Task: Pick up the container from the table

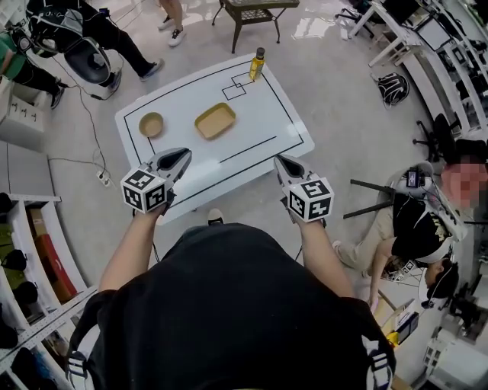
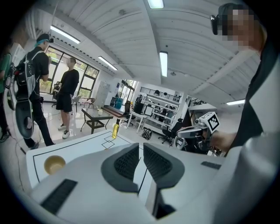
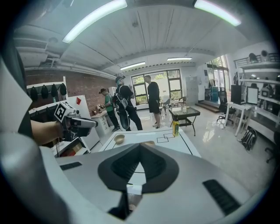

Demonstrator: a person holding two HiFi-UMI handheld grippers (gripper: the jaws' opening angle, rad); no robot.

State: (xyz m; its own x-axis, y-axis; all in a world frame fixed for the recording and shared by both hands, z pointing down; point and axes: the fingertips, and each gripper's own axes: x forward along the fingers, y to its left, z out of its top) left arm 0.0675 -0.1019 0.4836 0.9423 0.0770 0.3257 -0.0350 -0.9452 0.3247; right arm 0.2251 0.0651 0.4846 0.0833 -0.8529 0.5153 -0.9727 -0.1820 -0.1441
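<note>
A tan rectangular container (image 1: 215, 120) lies near the middle of the white table (image 1: 183, 99), empty. Left of it sits a small round tan bowl (image 1: 152, 123), which also shows in the left gripper view (image 2: 54, 164). A yellow bottle (image 1: 258, 64) stands at the table's far edge. My left gripper (image 1: 183, 155) hovers over the near edge, shut and empty. My right gripper (image 1: 280, 161) is level with it on the right, shut and empty. In the right gripper view only the container's rim (image 3: 150, 142) peeks over the touching jaw tips (image 3: 140, 146). The left jaws (image 2: 141, 146) hide the container.
Black lines and small squares are taped on the table. A dark side table (image 1: 252, 11) stands beyond it. People stand at the far left (image 1: 114, 38); another person sits on the floor at the right (image 1: 412, 228). Shelving (image 1: 30, 259) runs along the left.
</note>
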